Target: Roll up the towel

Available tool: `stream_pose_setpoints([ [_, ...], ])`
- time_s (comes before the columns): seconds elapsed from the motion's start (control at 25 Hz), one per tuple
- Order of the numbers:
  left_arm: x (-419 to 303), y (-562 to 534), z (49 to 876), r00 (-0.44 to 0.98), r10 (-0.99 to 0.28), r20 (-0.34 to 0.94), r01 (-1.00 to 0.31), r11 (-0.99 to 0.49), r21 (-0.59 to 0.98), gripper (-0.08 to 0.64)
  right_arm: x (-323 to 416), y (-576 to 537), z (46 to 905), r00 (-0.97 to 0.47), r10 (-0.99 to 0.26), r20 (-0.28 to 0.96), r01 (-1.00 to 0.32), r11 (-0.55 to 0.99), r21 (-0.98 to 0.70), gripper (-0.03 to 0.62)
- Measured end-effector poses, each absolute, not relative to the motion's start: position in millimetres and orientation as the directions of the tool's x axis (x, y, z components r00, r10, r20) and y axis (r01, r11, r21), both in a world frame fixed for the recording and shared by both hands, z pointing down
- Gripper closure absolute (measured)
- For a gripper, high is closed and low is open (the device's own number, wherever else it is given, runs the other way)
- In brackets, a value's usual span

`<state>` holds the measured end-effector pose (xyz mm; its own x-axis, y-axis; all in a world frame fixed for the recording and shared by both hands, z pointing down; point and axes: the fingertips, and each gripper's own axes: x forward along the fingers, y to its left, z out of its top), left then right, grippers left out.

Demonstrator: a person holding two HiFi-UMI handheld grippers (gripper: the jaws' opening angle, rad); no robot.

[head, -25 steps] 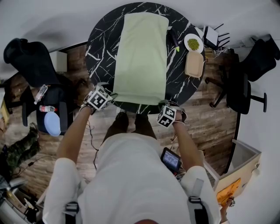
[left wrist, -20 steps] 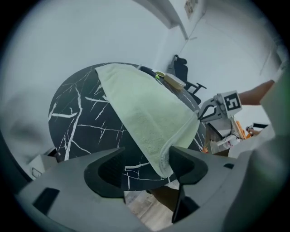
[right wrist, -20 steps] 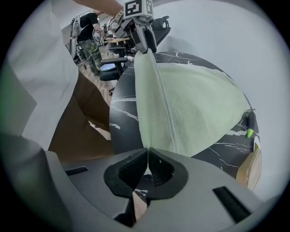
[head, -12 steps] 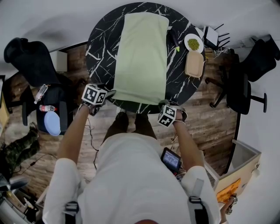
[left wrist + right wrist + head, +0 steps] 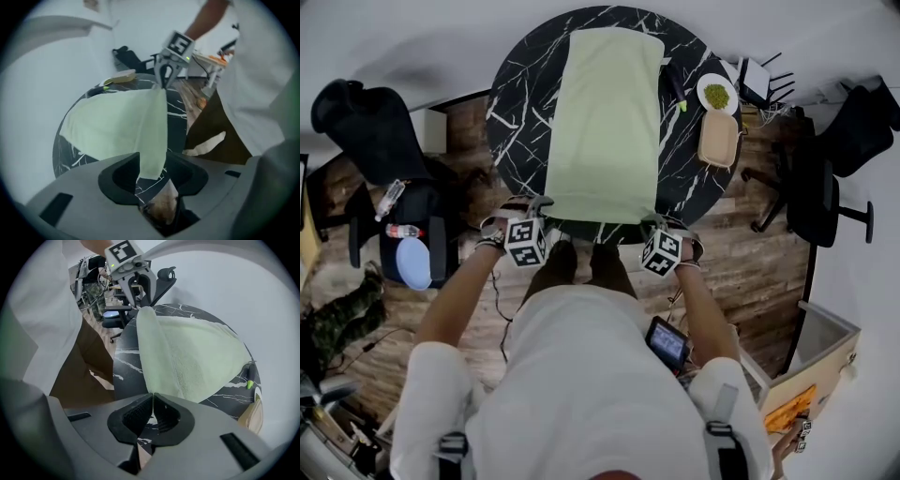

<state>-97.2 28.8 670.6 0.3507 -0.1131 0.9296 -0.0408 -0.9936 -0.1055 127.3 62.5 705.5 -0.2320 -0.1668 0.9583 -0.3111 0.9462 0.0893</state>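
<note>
At table near edge, both grippers sit on the towel's point(image 5: 605, 122) near corners. Towel lies flat down the middle of the table point(image 5: 511, 103), far edge to near edge, no roll started.

Right gripper point(image 5: 152, 399): jaws together, pinching the near-right corner at the very tips. Left gripper point(image 5: 152, 173): jaws closing, near-left corner hangs between them, pads not yet pressing.

Risks:
- Thin bite on both corners, so cloth may slip out on the first turn.
- One corner held and one loose would likely skew the roll.
- The top looks slick, so the towel may slide instead of curling.

Towel: pale green, soft terry nap, long rectangle, limp. Table: round, black with white veins, smooth. Jaw pads: dark, ribbed.
</note>
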Motion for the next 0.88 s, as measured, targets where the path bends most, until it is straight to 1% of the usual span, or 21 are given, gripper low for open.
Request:
stream_pose_setpoints([
  [0.04, -94, 37, 677, 0.337, -0.111, 0.935, 0.005, -0.993, -0.12, 0.391, 127, 62, 704, -0.237, -0.175, 0.956, -0.314, 0.944, 0.096, 0.586],
  [0.08, -93, 42, 684, 0.324, -0.108, 0.94, 0.024, -0.992, -0.122, 0.393, 126, 61, 703, -0.242, -0.185, 0.952, -0.317, 0.943, 0.103, 0.586],
  [0.24, -104, 42, 714, 0.229, -0.126, 0.965, 0.035, -0.99, -0.138, 0.391, 129, 59, 701, -0.252, -0.214, 0.944, -0.324, 0.937, 0.126, 0.586],
  [0.28, -108, 39, 720, 0.208, -0.141, 0.968, 0.034, -0.988, -0.151, 0.402, 130, 60, 702, -0.252, -0.217, 0.943, -0.326, 0.936, 0.128, 0.586],
  [0.32, -111, 36, 723, 0.198, -0.157, 0.968, 0.024, -0.986, -0.165, 0.435, 131, 60, 702, -0.253, -0.219, 0.943, -0.328, 0.936, 0.129, 0.586],
  [0.36, -112, 32, 724, 0.197, -0.17, 0.966, 0.007, -0.985, -0.175, 0.492, 132, 61, 703, -0.253, -0.22, 0.942, -0.33, 0.935, 0.129, 0.586],
  [0.4, -112, 30, 724, 0.2, -0.177, 0.964, -0.013, -0.984, -0.179, 0.53, 133, 62, 705, -0.254, -0.219, 0.942, -0.332, 0.935, 0.128, 0.586],
  [0.48, -110, 29, 722, 0.211, -0.177, 0.961, -0.044, -0.984, -0.171, 0.54, 133, 65, 707, -0.252, -0.21, 0.945, -0.335, 0.935, 0.118, 0.586],
  [0.6, -108, 38, 717, 0.238, -0.142, 0.961, -0.057, -0.99, -0.132, 0.546, 134, 74, 707, -0.249, -0.184, 0.951, -0.336, 0.937, 0.094, 0.586],
  [0.72, -107, 53, 712, 0.261, -0.089, 0.961, -0.038, -0.996, -0.082, 0.548, 136, 85, 704, -0.253, -0.157, 0.955, -0.34, 0.938, 0.064, 0.586],
  [0.88, -108, 86, 703, 0.275, 0.021, 0.961, 0.019, -1.0, 0.016, 0.548, 136, 118, 698, -0.265, -0.062, 0.962, -0.32, 0.947, -0.027, 0.588],
])
